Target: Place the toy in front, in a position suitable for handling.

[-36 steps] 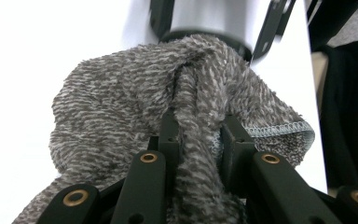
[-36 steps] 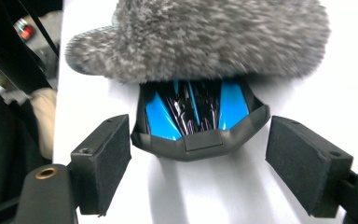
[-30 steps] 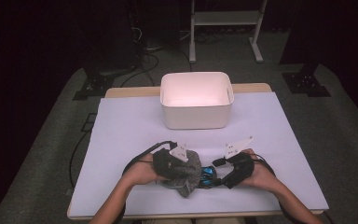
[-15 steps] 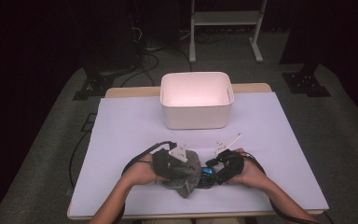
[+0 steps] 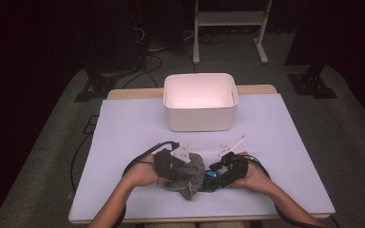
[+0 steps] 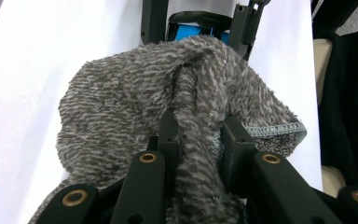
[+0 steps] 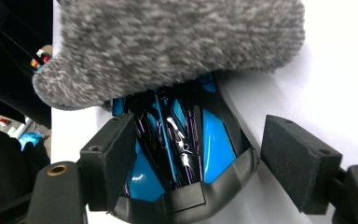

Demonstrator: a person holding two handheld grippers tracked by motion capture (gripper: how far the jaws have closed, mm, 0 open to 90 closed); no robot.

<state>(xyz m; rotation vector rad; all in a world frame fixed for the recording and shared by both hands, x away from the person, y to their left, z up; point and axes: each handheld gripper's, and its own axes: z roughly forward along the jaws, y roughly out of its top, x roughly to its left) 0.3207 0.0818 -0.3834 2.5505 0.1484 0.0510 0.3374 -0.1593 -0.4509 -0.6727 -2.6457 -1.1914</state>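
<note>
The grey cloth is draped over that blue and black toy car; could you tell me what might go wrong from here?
1. The left tongs pinch only a narrow fold of the grey cloth, so it could slip free if pulled.
2. The right tongs, which have just been closing, straddle the toy car with the right pad apart; a glossy, tapered body may squirt out.
3. Cloth overhanging the car could get caught in that grip.

Light: my high view has a bright table [image 5: 123, 123], dark surroundings.
Glare: bin [image 5: 200, 92] glows pinkish-white inside.
Blur: cloth [image 7: 177, 42] soft in my right gripper view.
</note>
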